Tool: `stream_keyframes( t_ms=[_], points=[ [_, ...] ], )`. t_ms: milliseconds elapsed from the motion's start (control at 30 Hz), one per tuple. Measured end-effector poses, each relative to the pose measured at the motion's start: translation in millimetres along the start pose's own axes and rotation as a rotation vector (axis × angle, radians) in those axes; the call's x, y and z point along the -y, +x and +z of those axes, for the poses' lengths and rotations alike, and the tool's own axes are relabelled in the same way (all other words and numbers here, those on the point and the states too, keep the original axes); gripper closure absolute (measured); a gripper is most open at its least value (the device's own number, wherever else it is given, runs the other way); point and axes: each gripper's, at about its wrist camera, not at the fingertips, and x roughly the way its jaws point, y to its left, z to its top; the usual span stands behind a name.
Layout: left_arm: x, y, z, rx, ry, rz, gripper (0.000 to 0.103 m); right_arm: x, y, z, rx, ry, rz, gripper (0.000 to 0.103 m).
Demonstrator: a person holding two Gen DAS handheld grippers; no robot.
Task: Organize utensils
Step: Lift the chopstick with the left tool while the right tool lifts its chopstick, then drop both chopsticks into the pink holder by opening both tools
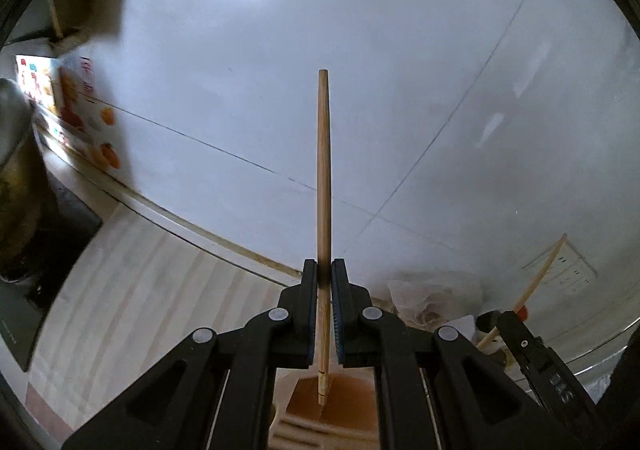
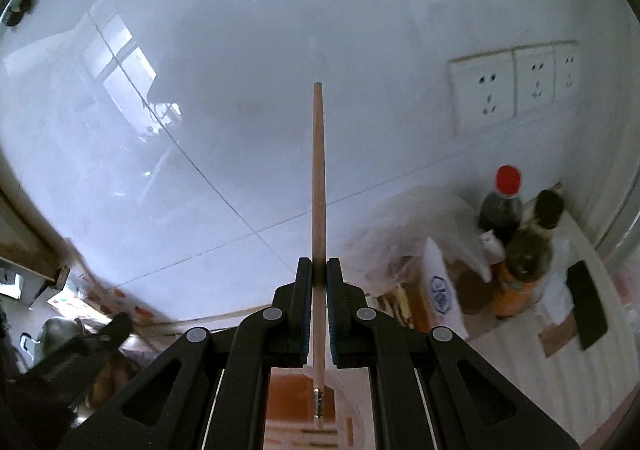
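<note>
White glossy wall tiles (image 1: 400, 50) fill most of both views, with a pale striped counter (image 1: 132, 290) curving along the bottom.

My left claw (image 1: 324, 270) is narrowed almost to closing, its blue-lined jaws pinching a long tapered wooden chopstick (image 1: 324, 170) that points to 12 o'clock. The stick's thick end hangs behind the jaws over an orange-brown holder (image 1: 344, 398), whose shape is cut off by the frame.

My right claw (image 2: 319, 270) is pinched just as narrowly on a second wooden chopstick with a metal band (image 2: 318, 210), also aimed at 12 o'clock, its banded end above an orange-brown container (image 2: 288, 398) that is largely hidden by the claw's arms.

At 4 o'clock in the left view, my right claw (image 1: 520, 314) shows only partly, blurred, with its stick slanting up.

At 3 o'clock in the right view stand a dark bottle with a red cap (image 2: 502, 206) and a second dark bottle (image 2: 528, 250), both blurred, beside crumpled clear plastic bags (image 2: 400, 234). White wall sockets (image 2: 512, 86) sit at 2 o'clock. At 8 o'clock my left claw (image 2: 100, 338) is a dark smear, hard to make out.
</note>
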Motion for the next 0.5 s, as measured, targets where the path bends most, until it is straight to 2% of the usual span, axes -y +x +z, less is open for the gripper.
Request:
stream_keyframes(
  t_ms=[200,500],
  points=[
    [4,25,-12,-0.04,0.054,0.019,0.099,-1,25,-10,-0.003,-0.009,0.009,0.096],
    [14,5,-28,-0.045,0.176,0.032,0.099,-1,30,-27,-0.04,-0.06,0.031,0.096]
  ],
)
